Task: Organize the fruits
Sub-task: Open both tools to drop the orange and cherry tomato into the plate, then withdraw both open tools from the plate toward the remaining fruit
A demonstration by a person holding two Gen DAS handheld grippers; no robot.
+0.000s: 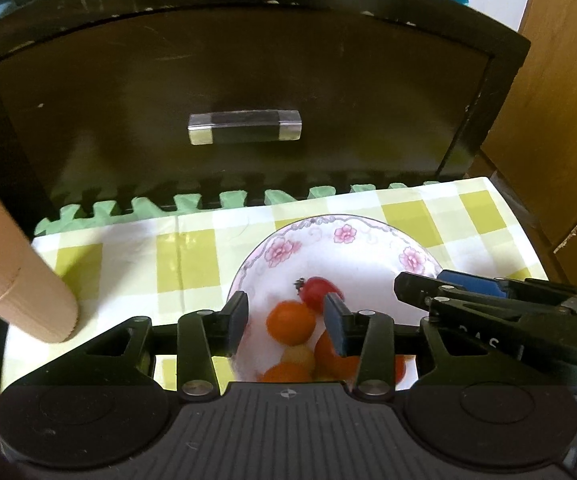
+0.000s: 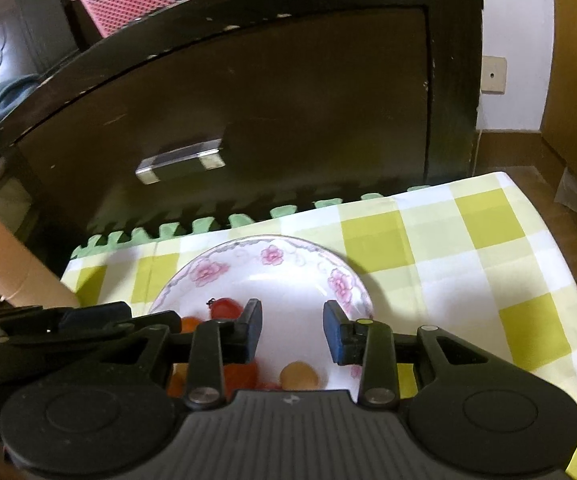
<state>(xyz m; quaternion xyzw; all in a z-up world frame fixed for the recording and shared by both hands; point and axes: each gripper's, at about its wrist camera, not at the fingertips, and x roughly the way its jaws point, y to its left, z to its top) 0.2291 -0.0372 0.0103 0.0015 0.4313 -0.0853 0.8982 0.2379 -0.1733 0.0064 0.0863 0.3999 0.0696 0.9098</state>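
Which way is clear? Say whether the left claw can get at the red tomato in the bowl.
Probably yes. The left claw is open above the bowl, and the red tomato lies uncovered just ahead of its fingertips. The right claw hangs close alongside.

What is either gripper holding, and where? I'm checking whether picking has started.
Nothing. The left gripper and right gripper are both open over the bowl; the fruits lie loose inside.
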